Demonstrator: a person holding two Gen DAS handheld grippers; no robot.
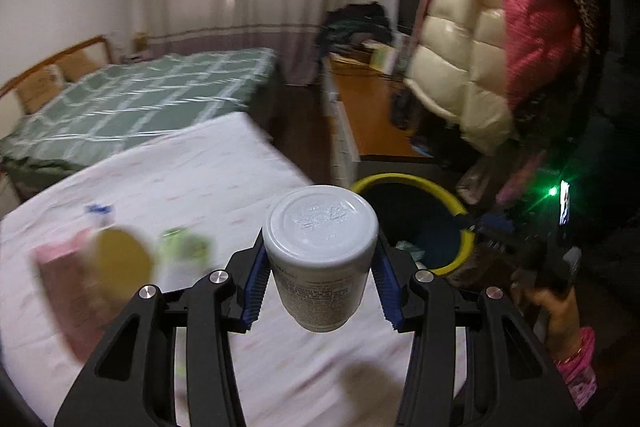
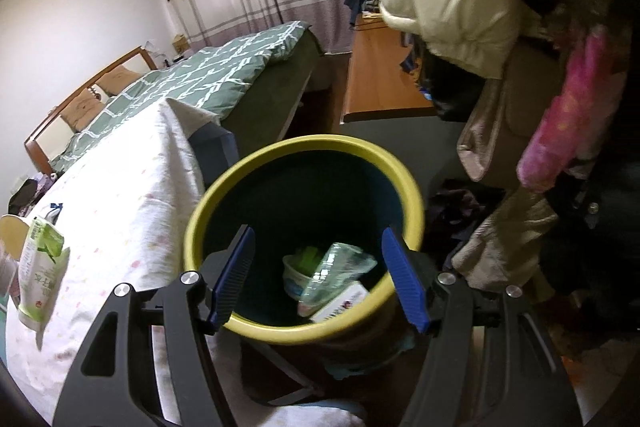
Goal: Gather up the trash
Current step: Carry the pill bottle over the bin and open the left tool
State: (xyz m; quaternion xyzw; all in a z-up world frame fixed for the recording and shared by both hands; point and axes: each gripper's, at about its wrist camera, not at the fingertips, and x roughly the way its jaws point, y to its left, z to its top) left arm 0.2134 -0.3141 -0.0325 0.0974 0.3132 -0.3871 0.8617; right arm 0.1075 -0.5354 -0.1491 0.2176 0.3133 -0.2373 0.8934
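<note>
- The left gripper is clamping a white plastic bottle between its blue pads, bottom end facing the camera. The bottle is hanging over the white-sheeted table, short of the yellow-rimmed bin that's sitting just past the table's edge.
- The right gripper is hovering over the same bin with its jaws standing apart and nothing between them. So it's empty-handed and kind of parked in the drop zone.
- In my read, the step in hand is carrying the bottle across to the bin. I'd be keeping the squeeze steady, since a smooth round bottle held near one end looks like it could slide out.
- I'd be sliding the right gripper off to the side first, otherwise the two are crowding the same opening.
- Letting go only once the bottle is fully over the dark inside, not over the rim, or it's probably bouncing onto the floor.
- The bin is already holding a crushed clear bottle, a small cup and a carton, so there's plenty of room.
- Still waiting on the table: a green pouch, a pink carton and something round and yellowish, too blurry to name.
</note>
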